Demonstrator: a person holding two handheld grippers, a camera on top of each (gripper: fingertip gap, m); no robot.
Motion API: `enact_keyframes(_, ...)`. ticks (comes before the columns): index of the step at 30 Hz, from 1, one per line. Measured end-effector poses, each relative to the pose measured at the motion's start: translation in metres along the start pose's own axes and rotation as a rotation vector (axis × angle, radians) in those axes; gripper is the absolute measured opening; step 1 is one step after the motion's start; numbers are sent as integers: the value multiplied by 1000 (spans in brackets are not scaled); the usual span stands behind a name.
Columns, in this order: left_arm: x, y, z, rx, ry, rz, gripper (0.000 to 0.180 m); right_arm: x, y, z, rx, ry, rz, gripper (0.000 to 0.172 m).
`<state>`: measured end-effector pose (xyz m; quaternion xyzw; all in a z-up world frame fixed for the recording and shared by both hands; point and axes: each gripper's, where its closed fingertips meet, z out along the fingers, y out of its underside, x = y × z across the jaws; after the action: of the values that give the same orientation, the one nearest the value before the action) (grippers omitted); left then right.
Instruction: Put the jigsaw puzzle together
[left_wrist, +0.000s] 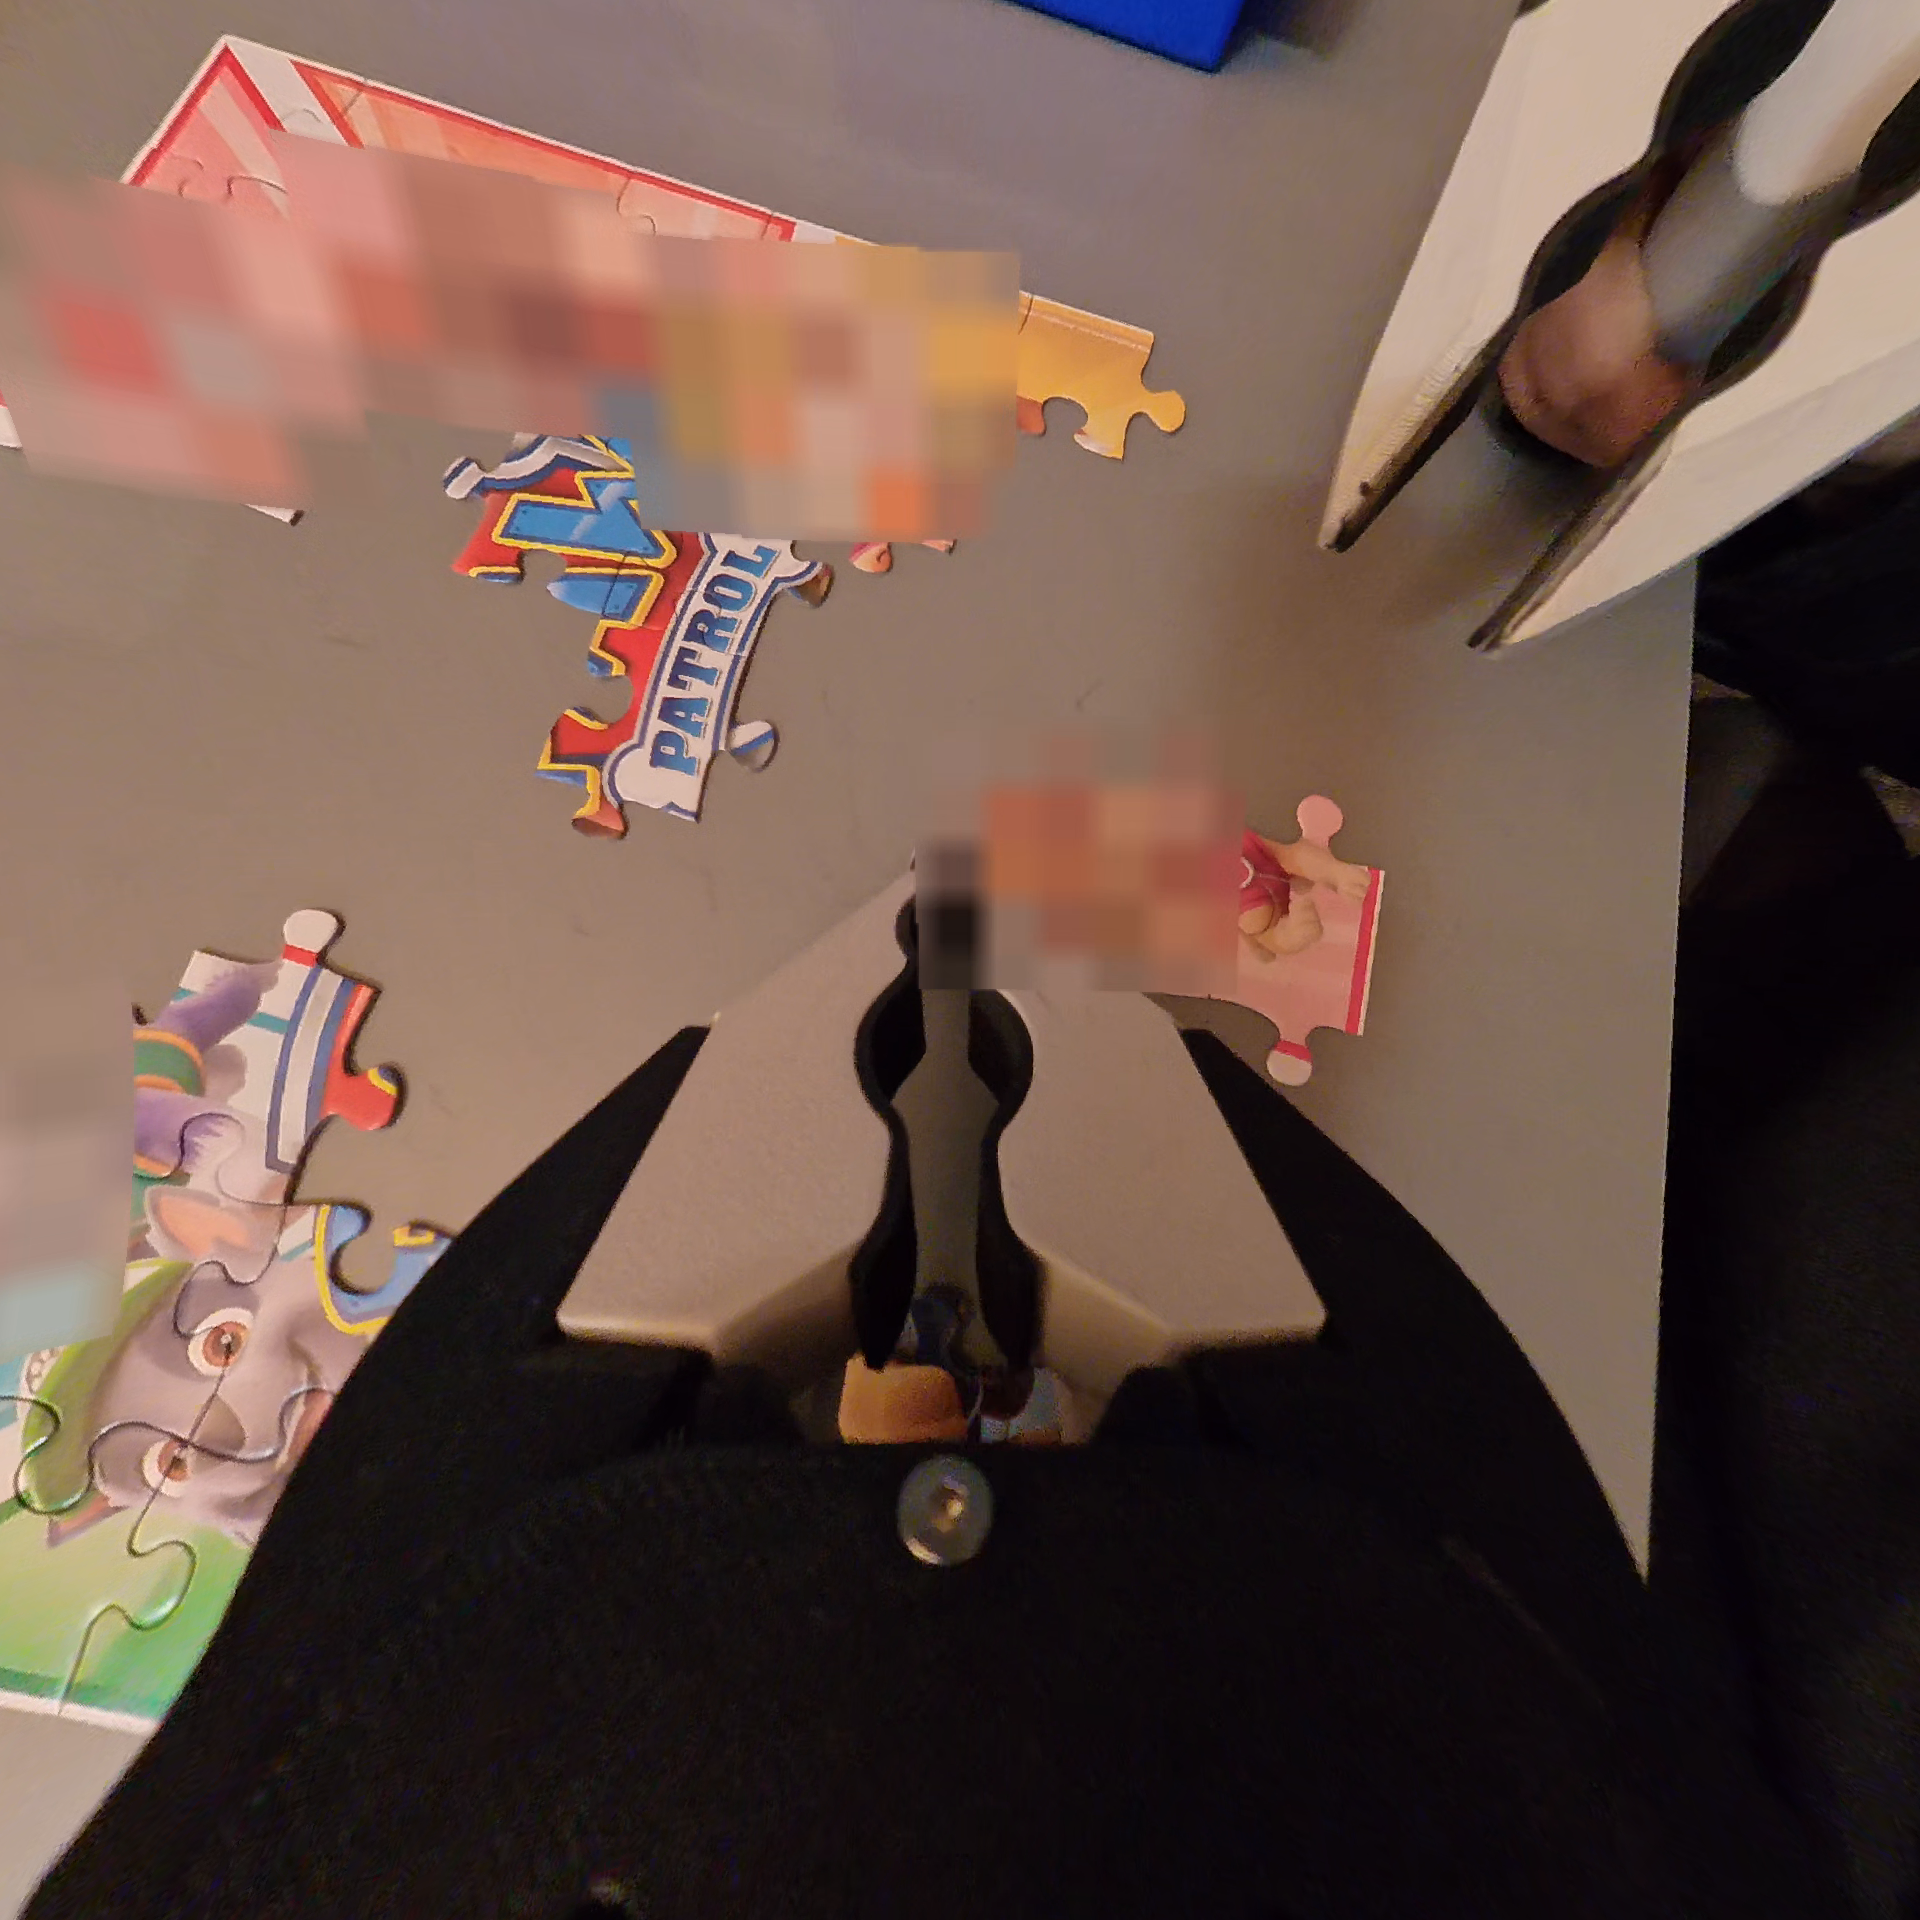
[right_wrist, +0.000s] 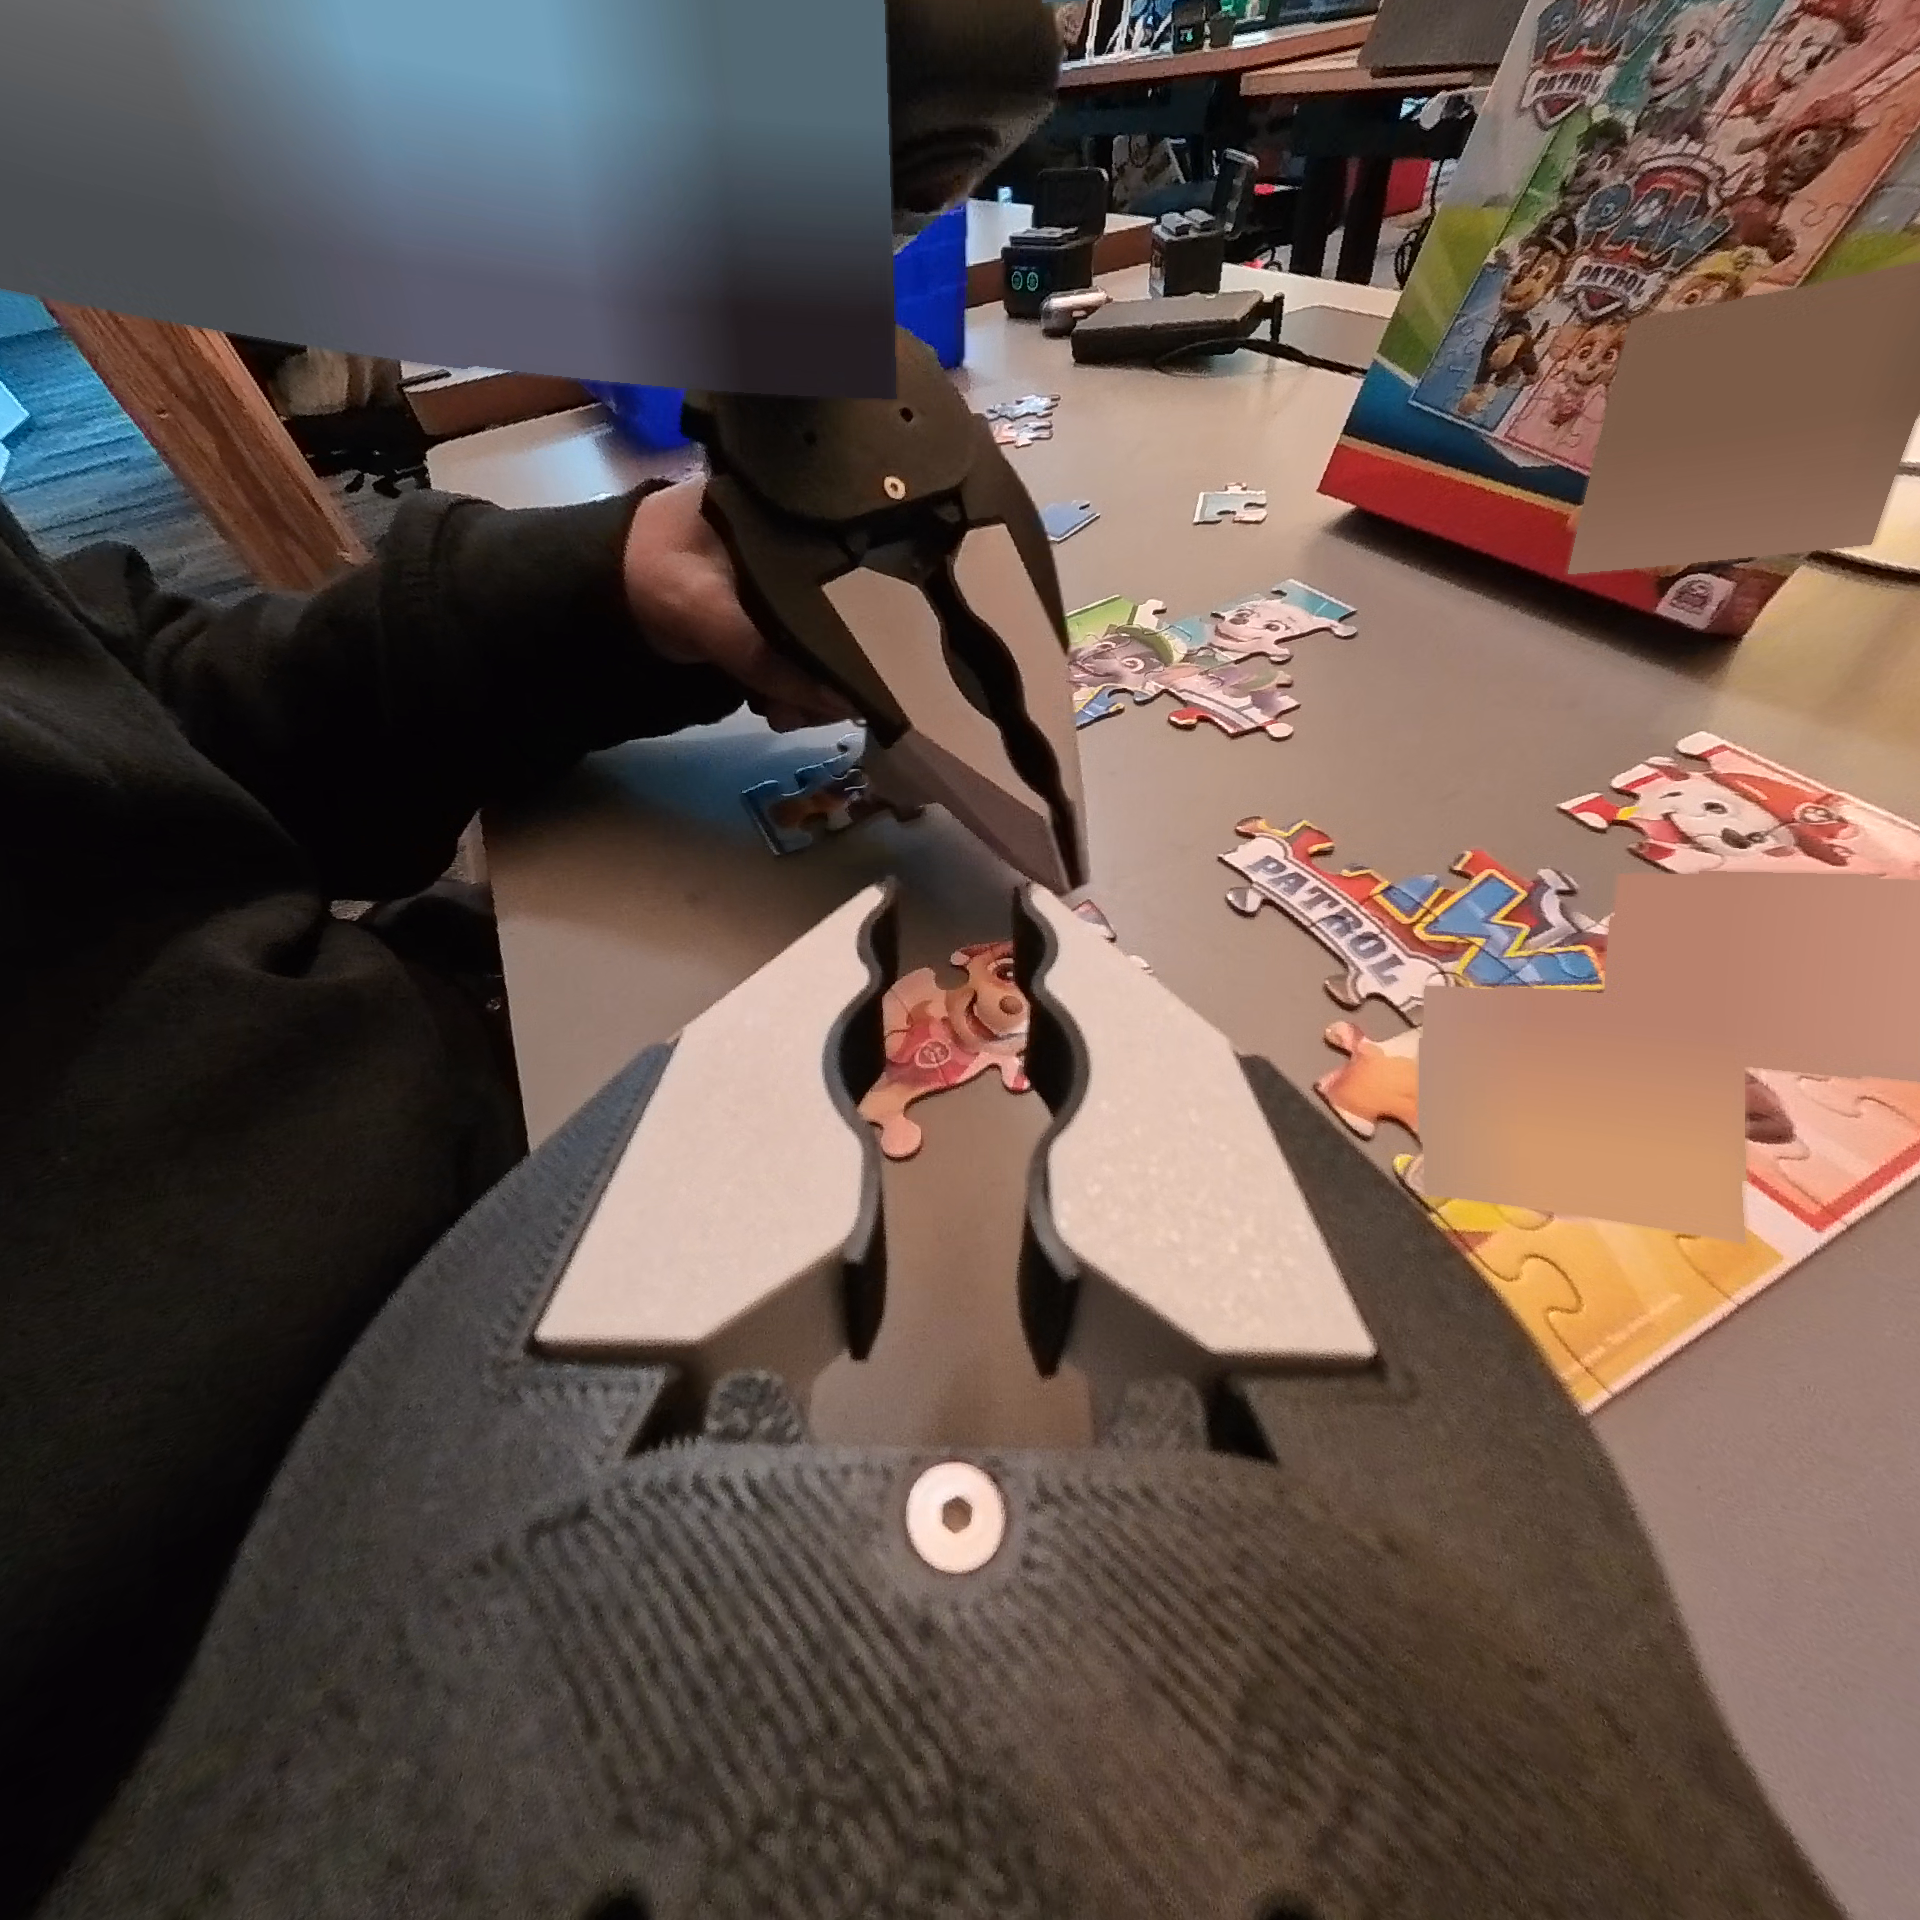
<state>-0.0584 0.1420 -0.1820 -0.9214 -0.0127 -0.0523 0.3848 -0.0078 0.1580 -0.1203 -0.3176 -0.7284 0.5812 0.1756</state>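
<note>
My left gripper (left_wrist: 940, 894) is shut, its tips down on the grey table (left_wrist: 935, 675) at the left edge of a pink puzzle piece with a cartoon pup (left_wrist: 1309, 935). In the right wrist view the left gripper (right_wrist: 1065, 873) points steeply down just beyond that piece (right_wrist: 956, 1039). My right gripper (right_wrist: 956, 904) is open and hovers above the pink piece, which lies flat on the table and shows through the gap between the fingers; the pads do not touch it. The right gripper (left_wrist: 1413, 592) also shows at the top right of the left wrist view.
A logo cluster of joined pieces (left_wrist: 665, 665) lies mid-table. Joined sections lie at the left (left_wrist: 208, 1299) and far left (left_wrist: 416, 135). The puzzle box (right_wrist: 1507, 312) stands at the back right, and a blue bin (right_wrist: 930, 281) behind. The table edge (left_wrist: 1673, 1039) is close on the right. The tips of one gripper are about 8 cm away from the tips of the other.
</note>
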Motion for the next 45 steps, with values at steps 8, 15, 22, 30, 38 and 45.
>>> enact_keyframes(8, 4, 8, -1, -42, 32, -4, 12, 0, -3, -3, 27, -10, 13, 19)
enact_keyframes(15, 6, 15, 2, -71, 41, 4, 9, 0, -4, -4, 33, -14, 16, 19)
enact_keyframes(22, 10, 12, 5, -72, 55, 16, 2, 0, -5, -4, 36, -15, 16, 19)
enact_keyframes(30, 3, -3, 11, -34, 36, 23, 2, 0, -5, -5, 40, -16, 14, 19)
enact_keyframes(38, -14, -21, 19, -27, -1, 50, 1, 0, -6, -6, 50, -20, 14, 19)
enact_keyframes(45, -26, -26, 33, -47, -2, 49, 2, -1, -8, -7, 62, -25, 14, 19)
